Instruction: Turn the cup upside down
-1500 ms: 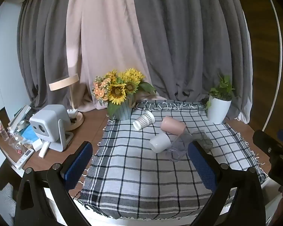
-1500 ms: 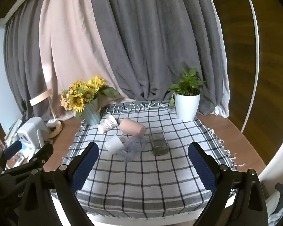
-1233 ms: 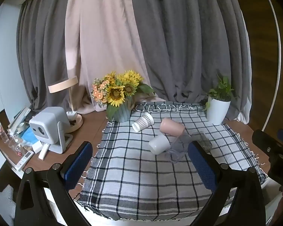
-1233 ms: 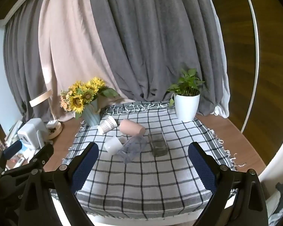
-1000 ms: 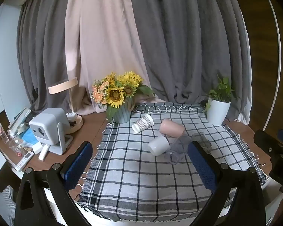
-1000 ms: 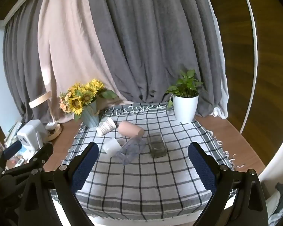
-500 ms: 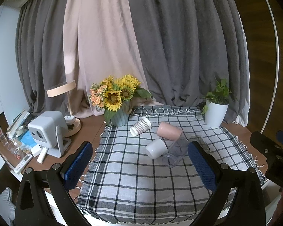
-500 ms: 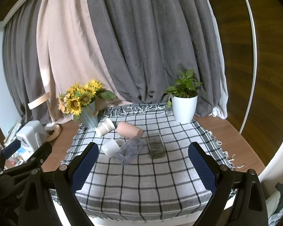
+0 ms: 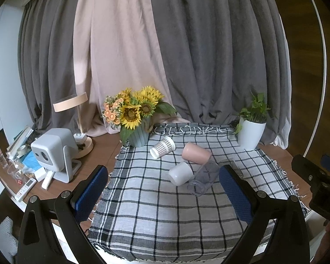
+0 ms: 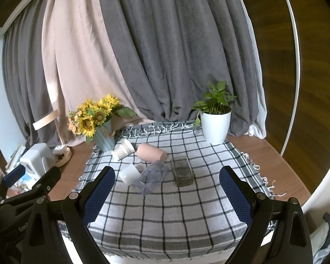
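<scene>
Several cups lie on their sides on the checked tablecloth: a patterned paper cup, a pink cup, a white cup and a clear plastic cup. They also show in the right wrist view: the patterned paper cup, pink cup, white cup and clear cup. A square glass stands upright beside them. My left gripper and right gripper are both open and empty, held above the table's near edge, well short of the cups.
A sunflower vase stands at the cloth's back left, a white potted plant at the back right. A grey projector, a lamp and clutter sit on the wooden desk to the left. Curtains hang behind.
Both grippers have risen and drawn back slightly, so the table sits lower in each view. The cups have not moved. Both jaws stay open.
</scene>
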### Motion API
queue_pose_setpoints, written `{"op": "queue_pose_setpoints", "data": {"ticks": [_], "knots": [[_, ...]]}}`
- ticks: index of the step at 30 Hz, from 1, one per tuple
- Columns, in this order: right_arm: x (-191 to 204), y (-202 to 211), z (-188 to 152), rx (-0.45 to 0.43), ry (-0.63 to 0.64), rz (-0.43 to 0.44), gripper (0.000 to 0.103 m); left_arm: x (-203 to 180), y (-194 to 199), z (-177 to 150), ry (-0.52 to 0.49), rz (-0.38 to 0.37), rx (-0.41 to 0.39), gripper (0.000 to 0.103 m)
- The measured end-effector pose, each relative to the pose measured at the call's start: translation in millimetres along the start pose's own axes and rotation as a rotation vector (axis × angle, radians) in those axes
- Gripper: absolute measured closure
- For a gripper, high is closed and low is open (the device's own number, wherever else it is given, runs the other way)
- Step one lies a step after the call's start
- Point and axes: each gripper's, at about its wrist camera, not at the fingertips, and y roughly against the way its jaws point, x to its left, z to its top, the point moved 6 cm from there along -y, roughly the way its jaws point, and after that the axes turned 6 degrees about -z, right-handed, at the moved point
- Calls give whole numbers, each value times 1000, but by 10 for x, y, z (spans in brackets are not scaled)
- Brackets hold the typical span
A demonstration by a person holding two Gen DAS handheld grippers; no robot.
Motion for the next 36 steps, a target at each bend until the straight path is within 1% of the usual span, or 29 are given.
{"op": "queue_pose_setpoints", "data": {"ticks": [31, 36], "knots": [[-24, -28, 14, 1, -3, 5, 7, -22, -25, 41, 6, -3, 6, 0], [-24, -33, 19, 2, -3, 5, 7, -75, -37, 53, 7, -6, 8, 0]]}}
